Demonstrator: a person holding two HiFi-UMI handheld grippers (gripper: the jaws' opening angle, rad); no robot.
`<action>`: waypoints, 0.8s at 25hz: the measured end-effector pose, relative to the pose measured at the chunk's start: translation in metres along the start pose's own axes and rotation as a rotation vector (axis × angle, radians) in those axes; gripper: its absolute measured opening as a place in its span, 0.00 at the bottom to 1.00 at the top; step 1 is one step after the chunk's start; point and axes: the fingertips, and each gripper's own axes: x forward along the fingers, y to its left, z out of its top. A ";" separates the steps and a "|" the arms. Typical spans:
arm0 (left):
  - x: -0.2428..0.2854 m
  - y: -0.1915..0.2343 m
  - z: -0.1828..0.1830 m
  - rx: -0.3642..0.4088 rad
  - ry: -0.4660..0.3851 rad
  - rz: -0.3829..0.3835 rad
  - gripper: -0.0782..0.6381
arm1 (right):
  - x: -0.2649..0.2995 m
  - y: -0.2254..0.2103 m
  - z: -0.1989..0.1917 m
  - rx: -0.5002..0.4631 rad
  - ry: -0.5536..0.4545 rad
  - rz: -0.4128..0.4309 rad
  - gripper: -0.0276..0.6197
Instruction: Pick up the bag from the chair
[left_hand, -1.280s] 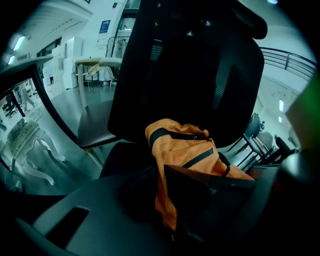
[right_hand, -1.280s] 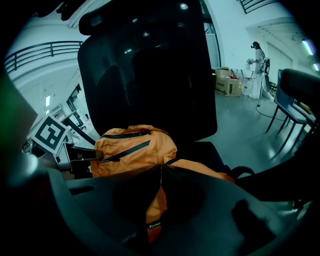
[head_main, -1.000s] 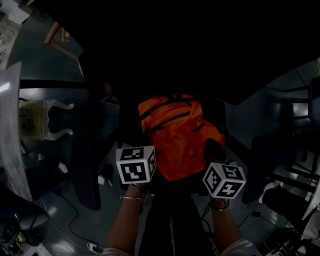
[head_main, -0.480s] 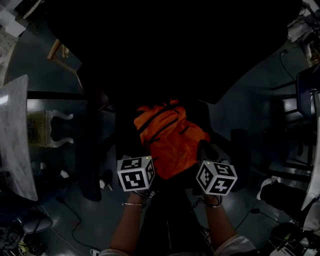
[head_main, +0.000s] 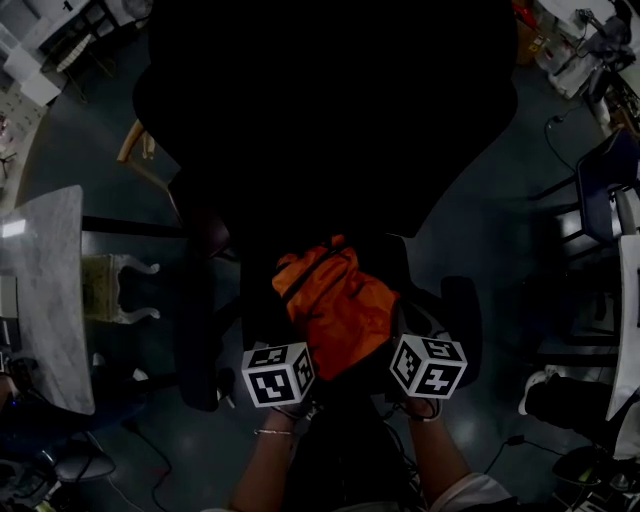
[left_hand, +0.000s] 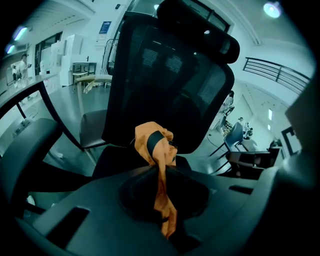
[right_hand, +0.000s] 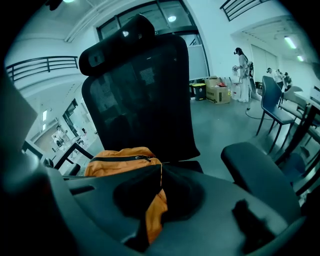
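An orange bag with black zips (head_main: 337, 305) hangs bunched up between my two grippers, in front of a black office chair (head_main: 330, 120). My left gripper (head_main: 300, 352) is shut on a fold of its orange cloth (left_hand: 161, 195). My right gripper (head_main: 400, 345) is shut on another fold of the bag (right_hand: 152, 210). In the left gripper view the pinched cloth rises to a gathered lump with a black strap (left_hand: 154, 142) before the chair's mesh back (left_hand: 165, 75). In the right gripper view the zipped top of the bag (right_hand: 122, 159) shows beyond the jaws, above the chair's seat.
The chair's right armrest (right_hand: 257, 167) and left armrest (left_hand: 22, 150) flank the bag. A grey marble-topped table (head_main: 45, 290) stands at the left, with a pale wooden chair (head_main: 120, 290) beside it. Blue chairs (head_main: 610, 180) and tables stand at the right. Cables lie on the floor.
Both grippers have risen with the bag. The bag has gone from lying spread on the seat to hanging bunched and narrower between them, and more of the chair's back shows above.
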 end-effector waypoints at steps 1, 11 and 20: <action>-0.005 -0.003 0.002 0.000 -0.001 -0.009 0.15 | -0.003 0.002 0.002 0.003 -0.002 0.005 0.09; -0.065 -0.037 0.016 0.108 -0.045 -0.056 0.15 | -0.047 0.013 0.007 0.025 -0.034 0.022 0.09; -0.119 -0.030 0.016 0.113 -0.078 -0.029 0.15 | -0.098 0.021 0.009 0.013 -0.070 0.014 0.09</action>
